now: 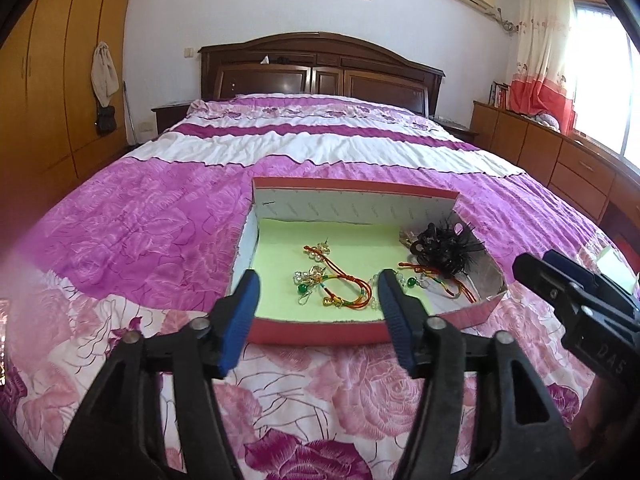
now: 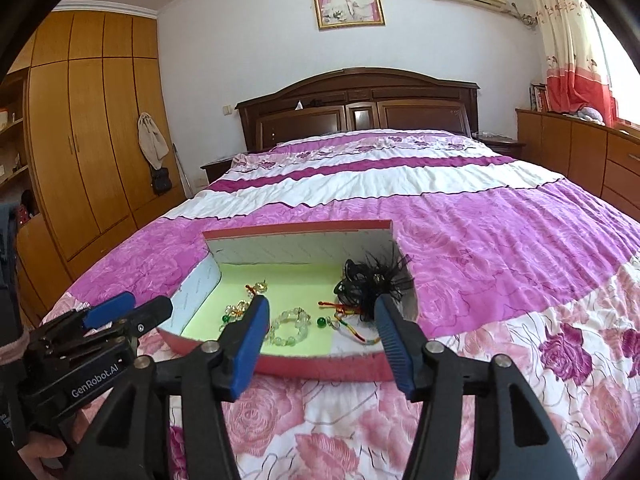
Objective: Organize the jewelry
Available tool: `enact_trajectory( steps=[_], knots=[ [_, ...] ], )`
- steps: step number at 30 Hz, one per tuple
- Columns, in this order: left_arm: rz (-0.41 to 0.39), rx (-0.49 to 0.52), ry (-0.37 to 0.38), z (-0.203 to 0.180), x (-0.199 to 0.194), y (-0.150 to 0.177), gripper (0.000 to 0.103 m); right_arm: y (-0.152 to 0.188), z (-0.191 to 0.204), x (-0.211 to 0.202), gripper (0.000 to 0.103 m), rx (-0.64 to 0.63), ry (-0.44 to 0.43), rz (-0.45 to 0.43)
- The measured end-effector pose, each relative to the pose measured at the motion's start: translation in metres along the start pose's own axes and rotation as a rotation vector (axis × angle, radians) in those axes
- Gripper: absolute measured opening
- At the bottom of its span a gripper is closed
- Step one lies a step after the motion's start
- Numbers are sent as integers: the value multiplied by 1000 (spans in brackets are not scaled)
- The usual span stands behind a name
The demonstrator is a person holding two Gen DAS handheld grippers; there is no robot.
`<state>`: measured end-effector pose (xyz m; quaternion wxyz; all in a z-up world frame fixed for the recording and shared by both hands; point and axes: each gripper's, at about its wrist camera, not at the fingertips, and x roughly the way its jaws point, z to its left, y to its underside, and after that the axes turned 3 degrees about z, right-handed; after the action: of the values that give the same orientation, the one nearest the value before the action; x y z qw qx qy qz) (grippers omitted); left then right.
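A shallow red box (image 1: pixel 320 332) with a pale green lining lies on the bed; it also shows in the right wrist view (image 2: pixel 320 368). Inside lie red-cord charms with green beads (image 1: pixel 340 284), a clear bead bracelet (image 2: pixel 290 326) and a black feathery hair piece (image 1: pixel 444 250) at the right end (image 2: pixel 372 278). My left gripper (image 1: pixel 318 280) is open and empty, just in front of the box's near wall. My right gripper (image 2: pixel 320 306) is open and empty, also at the near wall. Each gripper shows at the edge of the other's view.
The box sits on a pink and purple floral bedspread (image 1: pixel 160 240). A dark wooden headboard (image 1: pixel 320 68) stands behind. Wooden wardrobes (image 2: pixel 88 140) line the left wall and a low dresser (image 1: pixel 560 160) the right, by a curtained window.
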<state>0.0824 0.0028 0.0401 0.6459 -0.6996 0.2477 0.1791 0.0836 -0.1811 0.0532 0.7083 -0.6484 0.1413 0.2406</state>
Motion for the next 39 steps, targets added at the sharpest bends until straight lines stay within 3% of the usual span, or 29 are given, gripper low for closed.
enact_trajectory(
  steps=[8, 13, 23, 39],
  knots=[
    [-23, -30, -8, 2, -8, 16, 67, 17, 0, -15, 84, 1, 30, -36],
    [-24, -42, -36, 4, -6, 26, 70, 23, 0, -18, 93, -1, 40, -57],
    [5, 12, -96, -7, 9, 47, 70, 55, -6, 6, 94, 30, 95, 13],
    [2, 51, -121, -16, 13, 62, 70, 76, -10, 9, 94, 50, 143, -6]
  ],
)
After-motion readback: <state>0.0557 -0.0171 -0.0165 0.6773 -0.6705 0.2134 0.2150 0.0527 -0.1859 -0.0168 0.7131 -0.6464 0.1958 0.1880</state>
